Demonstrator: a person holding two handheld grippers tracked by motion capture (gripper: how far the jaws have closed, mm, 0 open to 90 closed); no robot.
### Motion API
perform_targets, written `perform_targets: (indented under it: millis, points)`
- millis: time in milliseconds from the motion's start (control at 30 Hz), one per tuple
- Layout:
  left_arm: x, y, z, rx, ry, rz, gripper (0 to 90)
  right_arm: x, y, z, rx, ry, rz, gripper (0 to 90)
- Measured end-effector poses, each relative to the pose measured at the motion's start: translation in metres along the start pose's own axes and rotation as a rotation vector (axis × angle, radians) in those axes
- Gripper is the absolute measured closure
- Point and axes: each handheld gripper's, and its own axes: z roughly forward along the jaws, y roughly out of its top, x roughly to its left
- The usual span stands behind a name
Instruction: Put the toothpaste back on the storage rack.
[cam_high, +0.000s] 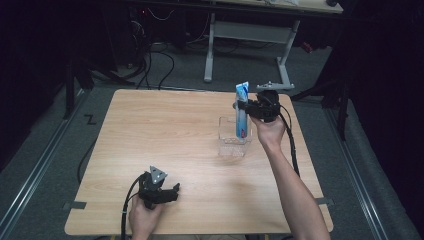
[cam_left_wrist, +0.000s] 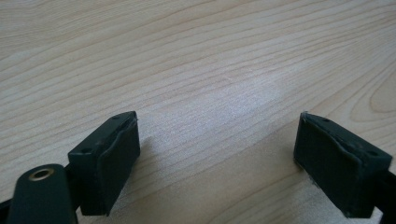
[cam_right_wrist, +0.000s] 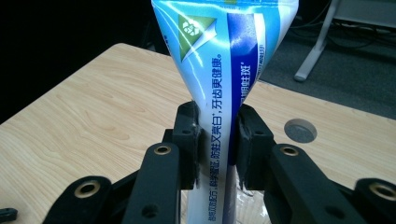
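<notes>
Resting at 7 o'clock on table (cam_high: 150, 130): left gripper (cam_high: 172, 192), jaws standing wide, gripping nothing. Clamping upright toothpaste tube (cam_high: 241, 107) at 1 o'clock: right gripper (cam_high: 239, 106), holding tube's lower end inside clear container (cam_high: 233, 142).

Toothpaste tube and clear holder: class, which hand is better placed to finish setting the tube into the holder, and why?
Right. The right tongs grip the toothpaste tube upright over the clear holder; the left tongs are open and empty near the table's front edge.
</notes>
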Motion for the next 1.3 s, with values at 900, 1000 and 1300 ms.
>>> perform_targets:
  millis: [900,1000,1300]
  points:
    - [0.0,0.0,0.0,-0.003,-0.003,-0.001,14.9,-0.001,-0.028,0.017,0.08,-0.049,-0.059,72.6]
    - [0.0,0.0,0.0,-0.004,-0.003,-0.002,15.0,0.002,-0.031,0.017,0.102,-0.059,-0.083,72.7]
    - [0.0,-0.001,0.0,-0.006,-0.001,-0.003,15.2,0.012,-0.034,0.018,0.129,-0.055,-0.146,72.7]
